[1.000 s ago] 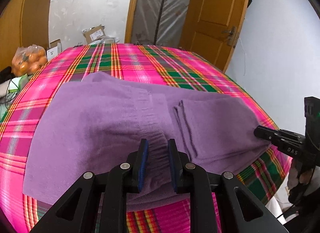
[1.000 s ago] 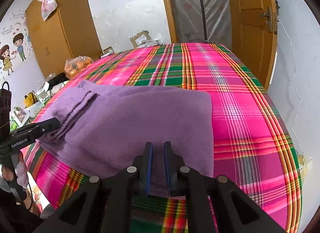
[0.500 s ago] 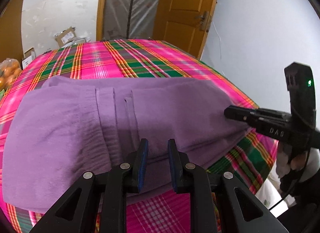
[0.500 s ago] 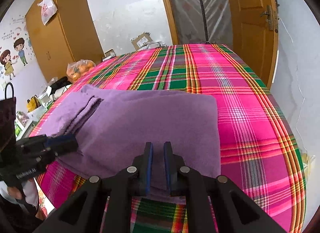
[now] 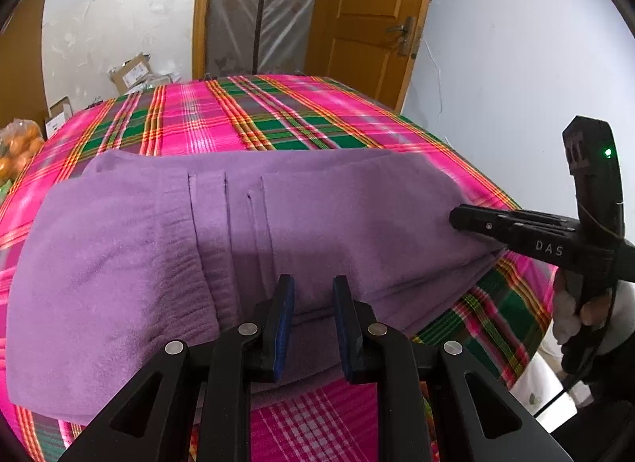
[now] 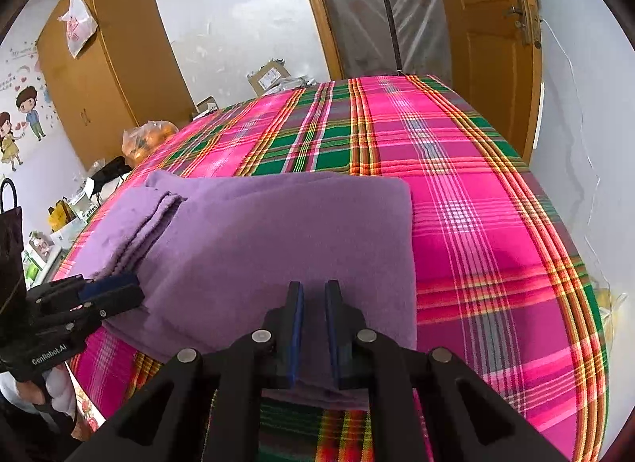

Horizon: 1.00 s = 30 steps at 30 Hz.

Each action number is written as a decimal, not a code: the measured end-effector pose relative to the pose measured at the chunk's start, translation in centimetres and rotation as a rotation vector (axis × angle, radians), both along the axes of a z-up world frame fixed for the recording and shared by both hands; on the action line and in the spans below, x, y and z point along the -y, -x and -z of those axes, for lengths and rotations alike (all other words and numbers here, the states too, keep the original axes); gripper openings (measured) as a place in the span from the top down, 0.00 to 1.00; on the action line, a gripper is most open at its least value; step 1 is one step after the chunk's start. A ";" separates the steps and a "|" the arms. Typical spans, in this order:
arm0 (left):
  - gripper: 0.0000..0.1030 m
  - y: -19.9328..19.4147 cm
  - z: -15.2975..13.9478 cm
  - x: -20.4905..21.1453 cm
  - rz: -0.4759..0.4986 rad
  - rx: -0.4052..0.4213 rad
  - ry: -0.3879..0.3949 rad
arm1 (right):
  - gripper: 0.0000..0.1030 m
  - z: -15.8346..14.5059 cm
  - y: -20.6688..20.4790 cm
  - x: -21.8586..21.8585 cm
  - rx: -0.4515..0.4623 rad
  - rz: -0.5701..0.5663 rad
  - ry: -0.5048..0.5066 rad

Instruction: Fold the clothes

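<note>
I am standing over the bed with its pink-and-green plaid cover [image 6: 456, 168], and the purple garment [image 5: 317, 216] is lying on the near part of it, folded into a long flat band that is running across in front of me, close to the edge.

Compared with a second ago, that band is looking tidier: the loose flap that was sitting slanted across the middle is now lying square, with its stacked edges showing as straight parallel lines [image 5: 226, 200]. My own view has swung to the right along the cloth, so I am taking this as the fold being drawn straight and pulled taut between my two tools.

My left gripper [image 5: 313, 299] is sitting over the near edge at the middle of the band, jaws narrowly parted with purple cloth running between the blue pads; whether they are truly pinching it I cannot tell. My right gripper [image 6: 314, 303] is working at the right end, jaws also nearly closed with cloth in the gap, and its grip is just as unclear to me.

I am judging the garment partly folded and evened up; whether another fold is needed, I cannot say.
</note>
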<state>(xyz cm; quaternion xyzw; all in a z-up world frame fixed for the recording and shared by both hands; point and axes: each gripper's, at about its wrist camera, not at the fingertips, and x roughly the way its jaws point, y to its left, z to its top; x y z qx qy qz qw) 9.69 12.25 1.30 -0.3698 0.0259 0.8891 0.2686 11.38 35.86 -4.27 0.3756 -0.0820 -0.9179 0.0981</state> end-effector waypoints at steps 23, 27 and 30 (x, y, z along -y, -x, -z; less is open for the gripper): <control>0.80 0.7 0.1 -0.3 0.002 0.009 -0.018 | 0.74 0.0 -0.7 -4.6 0.033 0.120 0.075; 0.80 0.6 0.2 -0.5 0.001 0.002 -0.009 | 0.71 0.4 -0.5 -5.3 0.056 0.110 0.132; 0.80 0.5 -0.1 -0.3 -0.015 0.006 -0.014 | 0.69 0.6 -0.2 -5.2 0.066 0.089 0.159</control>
